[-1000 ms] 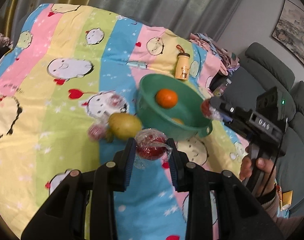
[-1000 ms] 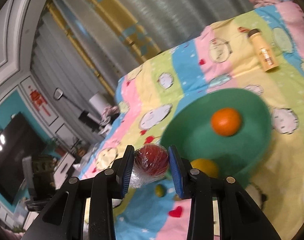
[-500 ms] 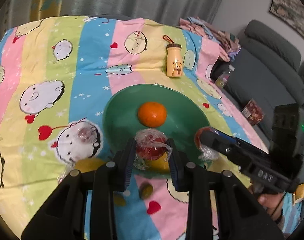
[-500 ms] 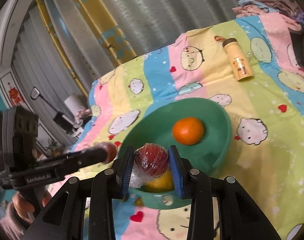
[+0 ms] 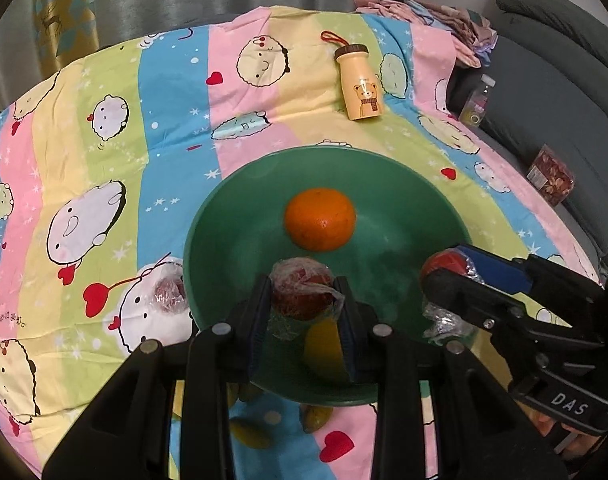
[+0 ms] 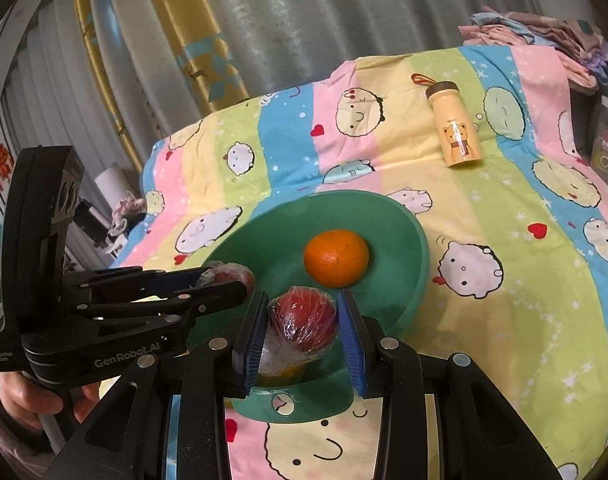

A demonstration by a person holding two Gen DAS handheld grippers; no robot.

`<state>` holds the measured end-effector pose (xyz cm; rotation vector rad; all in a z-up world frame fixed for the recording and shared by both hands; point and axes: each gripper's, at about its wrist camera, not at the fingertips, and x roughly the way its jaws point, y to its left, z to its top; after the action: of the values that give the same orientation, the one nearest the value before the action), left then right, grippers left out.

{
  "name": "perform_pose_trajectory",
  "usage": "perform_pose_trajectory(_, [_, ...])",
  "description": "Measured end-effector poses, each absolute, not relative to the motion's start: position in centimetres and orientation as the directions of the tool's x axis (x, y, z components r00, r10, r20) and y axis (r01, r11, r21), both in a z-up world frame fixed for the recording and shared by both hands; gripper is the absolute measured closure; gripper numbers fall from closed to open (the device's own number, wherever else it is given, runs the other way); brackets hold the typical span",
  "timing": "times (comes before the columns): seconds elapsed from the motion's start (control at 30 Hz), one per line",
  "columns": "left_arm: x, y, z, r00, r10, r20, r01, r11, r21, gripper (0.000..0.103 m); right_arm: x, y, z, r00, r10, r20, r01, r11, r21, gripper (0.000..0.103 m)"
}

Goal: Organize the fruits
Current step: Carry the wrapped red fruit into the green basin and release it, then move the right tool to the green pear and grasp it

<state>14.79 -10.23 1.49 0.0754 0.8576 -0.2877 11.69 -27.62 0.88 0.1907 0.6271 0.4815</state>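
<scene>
Both grippers clamped, side by side

Left gripper [image 5: 304,306] and right gripper [image 6: 302,320] both angle downward, jaws pinched narrow; a hand [image 6: 28,404] grips the left one's handle.

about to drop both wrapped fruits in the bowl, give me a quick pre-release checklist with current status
1. Left gripper clamped on its wrapped red fruit: ok.
2. Right gripper clamped on its wrapped red fruit: ok.
3. Both fruits above the green bowl: ok.
4. Free landing room beside the orange and the yellow fruit: ok.
5. Grippers apart from each other: ok.
6. Height above the bowl floor: cannot tell.
</scene>
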Motion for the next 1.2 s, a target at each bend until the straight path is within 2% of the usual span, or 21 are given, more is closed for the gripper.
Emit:
perform_pose_trajectory(0.37, [15.0,-10.3,1.2,0.623,-0.164,-0.765,0.252,0.968,-0.002,0.072,11.7,-27.5,0.9,0.706,0.477,-0.524,-0.368,0.879,0.304,0.066])
perform_pose_trajectory(0.67, [15.2,-9.8,1.5,0.632,-0.168,-0.756,0.245,0.969,-0.01,0.072,11.7,-27.3,0.9,0.713,0.456,-0.532,-0.349,0.889,0.296,0.066])
perform_pose_trajectory(0.73, [15.1,-9.6,1.5,0.632,-0.167,-0.757,0.235,0.972,-0.018,0.065,11.6,-27.5,1.0,0.716,0.461,-0.523,-0.345,0.886,0.309,0.063])
perform_pose_trajectory(0.87, [15.0,-8.8,1.9,0.644,-0.166,-0.747,0.214,0.976,-0.033,0.06,11.5,-28.4,1.4,0.73,0.469,-0.496,-0.327,0.878,0.348,0.044])
perform_pose_trajectory(0.97, [14.6,-7.9,2.7,0.658,-0.18,-0.731,0.196,0.979,-0.064,0.053,11.3,-29.3,1.7,0.747,0.474,-0.467,-0.316,0.87,0.378,0.043])
perform_pose_trajectory(1.1, [13.8,-6.3,4.0,0.692,-0.182,-0.698,0.163,0.982,-0.095,0.031,11.2,-30.7,2.2,0.768,0.474,-0.431,-0.295,0.859,0.419,0.042])
perform_pose_trajectory(1.2, [13.0,-4.5,5.0,0.715,-0.18,-0.676,0.123,0.984,-0.132,0.028,11.3,-31.2,2.2,0.77,0.475,-0.426,-0.283,0.853,0.439,0.039])
